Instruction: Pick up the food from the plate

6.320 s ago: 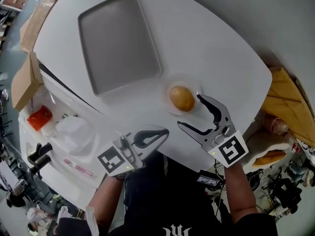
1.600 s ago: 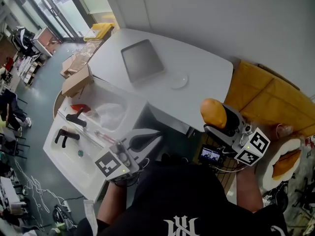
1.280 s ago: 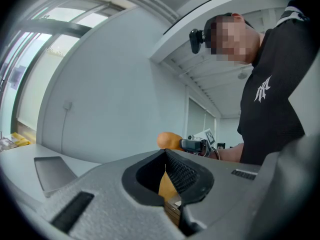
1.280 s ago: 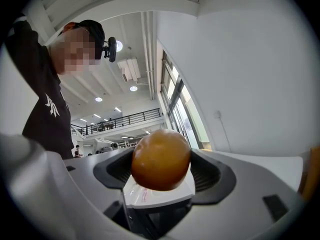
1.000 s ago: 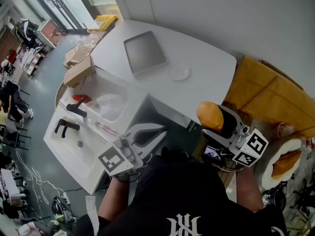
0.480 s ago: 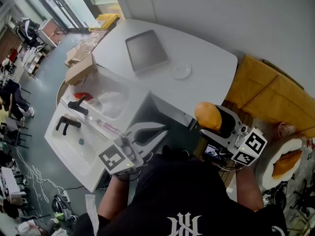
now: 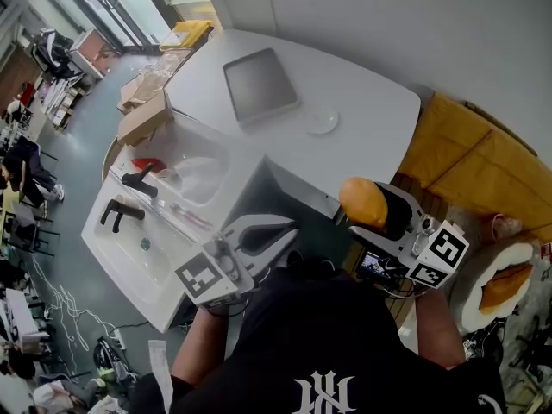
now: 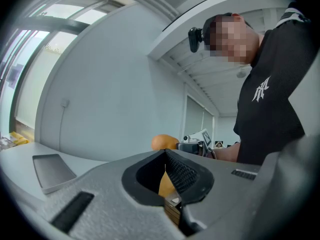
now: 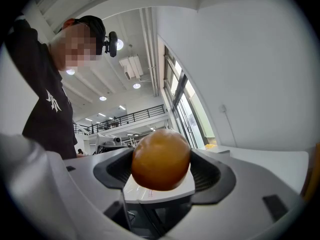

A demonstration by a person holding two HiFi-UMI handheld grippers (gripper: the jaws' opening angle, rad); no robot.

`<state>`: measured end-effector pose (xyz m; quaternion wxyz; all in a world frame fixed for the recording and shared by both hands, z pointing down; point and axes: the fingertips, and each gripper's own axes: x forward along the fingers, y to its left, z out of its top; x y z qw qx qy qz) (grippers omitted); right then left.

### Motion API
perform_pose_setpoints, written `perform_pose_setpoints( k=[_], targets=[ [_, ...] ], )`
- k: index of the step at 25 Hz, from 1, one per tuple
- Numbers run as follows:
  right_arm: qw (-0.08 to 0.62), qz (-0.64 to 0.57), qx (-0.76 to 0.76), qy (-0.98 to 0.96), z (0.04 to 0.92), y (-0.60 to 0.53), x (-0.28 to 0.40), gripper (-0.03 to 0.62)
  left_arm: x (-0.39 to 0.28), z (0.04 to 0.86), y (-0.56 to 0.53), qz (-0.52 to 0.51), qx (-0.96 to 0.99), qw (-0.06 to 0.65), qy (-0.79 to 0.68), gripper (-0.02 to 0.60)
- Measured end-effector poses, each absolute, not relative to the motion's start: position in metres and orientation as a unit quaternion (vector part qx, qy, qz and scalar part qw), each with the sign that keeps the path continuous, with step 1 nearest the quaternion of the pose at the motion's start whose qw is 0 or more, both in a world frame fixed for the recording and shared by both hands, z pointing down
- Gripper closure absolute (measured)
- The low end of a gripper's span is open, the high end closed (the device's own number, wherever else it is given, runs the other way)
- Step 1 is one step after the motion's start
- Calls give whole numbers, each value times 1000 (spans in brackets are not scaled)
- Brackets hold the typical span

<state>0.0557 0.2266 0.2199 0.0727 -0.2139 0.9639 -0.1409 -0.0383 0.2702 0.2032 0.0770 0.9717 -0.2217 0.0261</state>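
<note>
Count: two grippers, one piece of food, one plate, one tray, one worktop.

Right gripper (image 7: 371, 207) was clenched on the food (image 7: 362, 202), a smooth orange-brown lump. In the right gripper view the food (image 9: 161, 159) sat squarely between the two jaws, one pressing each flank, its underside just above the pale plate at the gripper's base. It bulged above the jaw tops.

Left gripper (image 7: 290, 228) was closed with nothing in it. In the left gripper view the jaw tips met, leaving only a thin slit.

Position: the food was held in the air off the near edge of the worktop (image 7: 379, 123), in front of the person's chest. The left gripper was alongside it at about the same height. The small round plate (image 7: 321, 119) lay well apart from the food, out on the worktop. The grey tray (image 7: 260, 84) lay just beyond the plate.

Attitude: from the head view the food read as an oval, its long axis slanting from upper left to lower right. From the right gripper view it looked nearly round. Could not tell one end from the other.
</note>
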Motion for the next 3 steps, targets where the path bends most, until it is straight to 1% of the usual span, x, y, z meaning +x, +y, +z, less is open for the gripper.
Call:
perform_pose_setpoints(
  k=[3],
  targets=[
    [72,-139,-212,965,220,225,57,244,-34,203,270,30,972,73,-220,575]
  ],
)
